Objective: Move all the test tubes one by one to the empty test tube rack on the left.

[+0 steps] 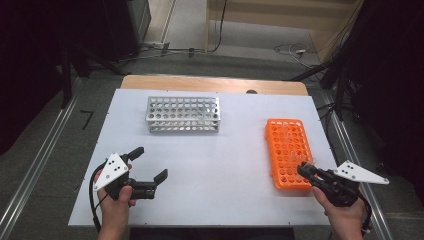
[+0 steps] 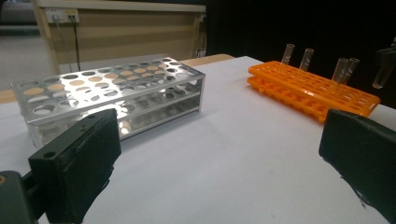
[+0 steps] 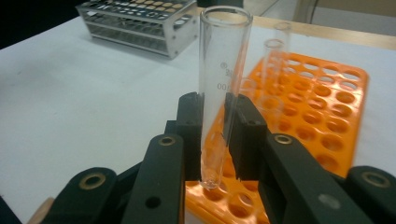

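Observation:
My right gripper (image 3: 214,114) is shut on a clear glass test tube (image 3: 223,70) and holds it upright just above the near end of the orange tube rack (image 3: 327,107). In the high view this gripper (image 1: 303,170) hangs over the rack's (image 1: 289,145) near right corner. Several more glass tubes (image 2: 306,59) stand in the orange rack (image 2: 299,86). A silver metal rack (image 1: 183,114) with empty holes sits at the back left. My left gripper (image 1: 150,162) rests open near the table's front left, with nothing between its jaws.
A white board (image 1: 215,165) covers the wooden table (image 1: 210,82), with bare surface between the two racks. Cables lie on the floor beyond the far edge, and metal rails run along both sides of the table.

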Tool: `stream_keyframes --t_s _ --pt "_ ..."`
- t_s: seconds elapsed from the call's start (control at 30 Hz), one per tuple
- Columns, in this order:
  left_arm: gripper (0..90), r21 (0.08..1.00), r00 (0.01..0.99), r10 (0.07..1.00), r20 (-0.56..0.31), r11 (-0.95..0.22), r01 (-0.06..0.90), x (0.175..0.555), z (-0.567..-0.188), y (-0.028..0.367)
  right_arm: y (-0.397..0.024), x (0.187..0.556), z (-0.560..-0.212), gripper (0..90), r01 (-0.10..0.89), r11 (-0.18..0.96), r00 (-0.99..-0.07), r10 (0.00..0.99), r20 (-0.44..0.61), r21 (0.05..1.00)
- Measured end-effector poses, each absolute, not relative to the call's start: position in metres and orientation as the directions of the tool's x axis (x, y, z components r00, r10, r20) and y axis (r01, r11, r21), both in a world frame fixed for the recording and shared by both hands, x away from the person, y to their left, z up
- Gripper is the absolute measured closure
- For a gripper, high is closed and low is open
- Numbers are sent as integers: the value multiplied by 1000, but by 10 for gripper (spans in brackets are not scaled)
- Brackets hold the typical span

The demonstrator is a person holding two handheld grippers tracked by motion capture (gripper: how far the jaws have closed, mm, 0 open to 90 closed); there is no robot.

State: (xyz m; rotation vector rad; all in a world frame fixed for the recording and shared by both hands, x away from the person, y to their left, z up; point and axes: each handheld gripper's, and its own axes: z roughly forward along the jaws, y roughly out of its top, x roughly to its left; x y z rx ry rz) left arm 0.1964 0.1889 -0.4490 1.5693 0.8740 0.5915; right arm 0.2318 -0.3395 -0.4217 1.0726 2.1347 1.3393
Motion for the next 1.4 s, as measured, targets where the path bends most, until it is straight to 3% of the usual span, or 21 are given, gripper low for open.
stream_keyframes --t_s 0.7,1.0,1.27,1.4 --pt "0 966 654 745 -132 -52 254 204 -430 152 -250 250 -414 739 331 340 -776 628 49 880" --pt "55 955 671 727 -145 -73 286 215 -420 126 -214 255 -414 739 306 371 -818 574 42 877" --pt "156 949 714 684 -148 -105 297 228 -414 93 -183 260 -421 739 299 381 -842 537 54 875" --pt "273 947 745 649 -156 -115 298 229 -417 83 -169 257 -426 739 283 412 -858 513 37 866"
